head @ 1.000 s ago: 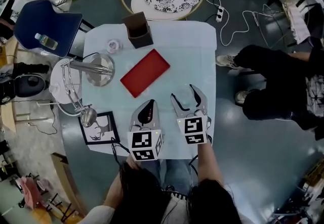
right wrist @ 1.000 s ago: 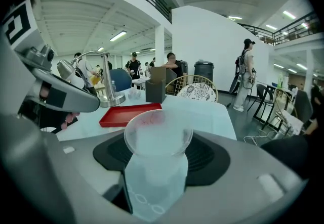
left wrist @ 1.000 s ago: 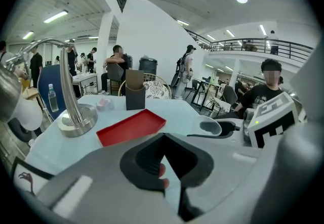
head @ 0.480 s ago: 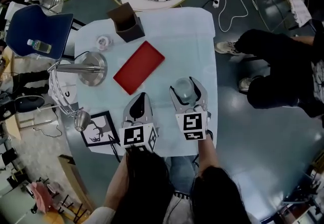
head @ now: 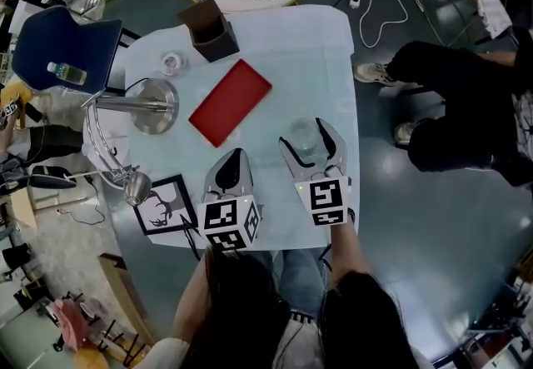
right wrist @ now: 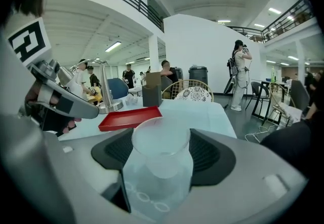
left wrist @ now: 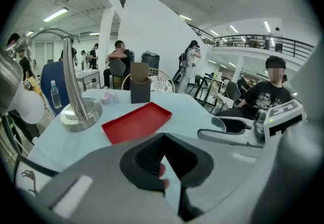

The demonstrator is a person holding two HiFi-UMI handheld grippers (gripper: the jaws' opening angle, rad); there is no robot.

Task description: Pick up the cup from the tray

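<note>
A clear plastic cup (head: 303, 136) stands on the pale table (head: 275, 51), to the right of the empty red tray (head: 231, 102) and off it. My right gripper (head: 306, 139) has the cup (right wrist: 159, 165) between its jaws. They have just been opening, and the pads stand beside the cup without pressing on it. To the right gripper's left, my left gripper (head: 235, 157) is shut on nothing and points at the tray (left wrist: 135, 122). From the right gripper the tray (right wrist: 130, 118) shows beyond the cup.
A lamp with a steel base (head: 150, 106) stands left of the tray. A brown box (head: 211, 29) and a small pink thing (head: 172, 64) are at the table's far side. A framed deer picture (head: 164, 204) lies near left. A seated person (head: 466, 109) is at the right.
The right jaws stand a little wider round the cup than half a second ago. Both grippers have stayed in nearly the same place.
</note>
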